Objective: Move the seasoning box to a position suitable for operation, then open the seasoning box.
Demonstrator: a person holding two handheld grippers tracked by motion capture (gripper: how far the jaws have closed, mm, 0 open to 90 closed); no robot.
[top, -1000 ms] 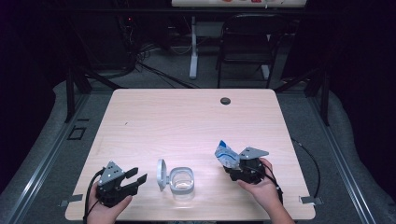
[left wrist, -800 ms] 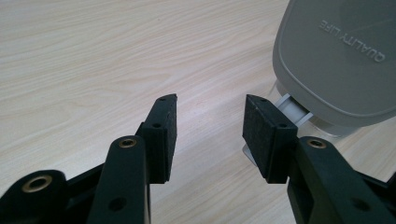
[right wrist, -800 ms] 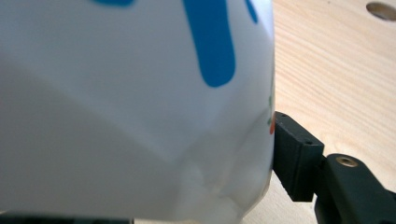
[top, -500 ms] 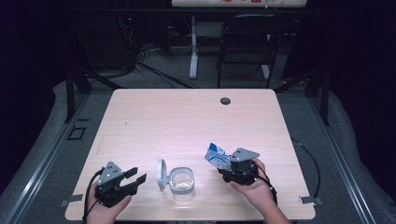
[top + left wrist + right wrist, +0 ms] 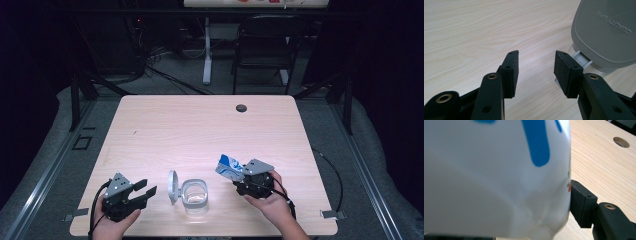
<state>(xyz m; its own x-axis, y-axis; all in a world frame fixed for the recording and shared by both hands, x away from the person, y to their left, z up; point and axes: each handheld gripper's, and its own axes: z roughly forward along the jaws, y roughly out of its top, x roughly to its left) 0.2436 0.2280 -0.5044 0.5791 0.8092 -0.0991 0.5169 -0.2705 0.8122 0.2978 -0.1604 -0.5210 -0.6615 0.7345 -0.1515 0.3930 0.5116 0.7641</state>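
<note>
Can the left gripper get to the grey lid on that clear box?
Probably yes. The left gripper is open and empty, and only bare table lies between it and the upright lid.

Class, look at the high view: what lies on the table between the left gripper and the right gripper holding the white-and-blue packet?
A clear container with its grey lid flipped open stands between the left gripper and the right gripper, seen in the high view.
</note>
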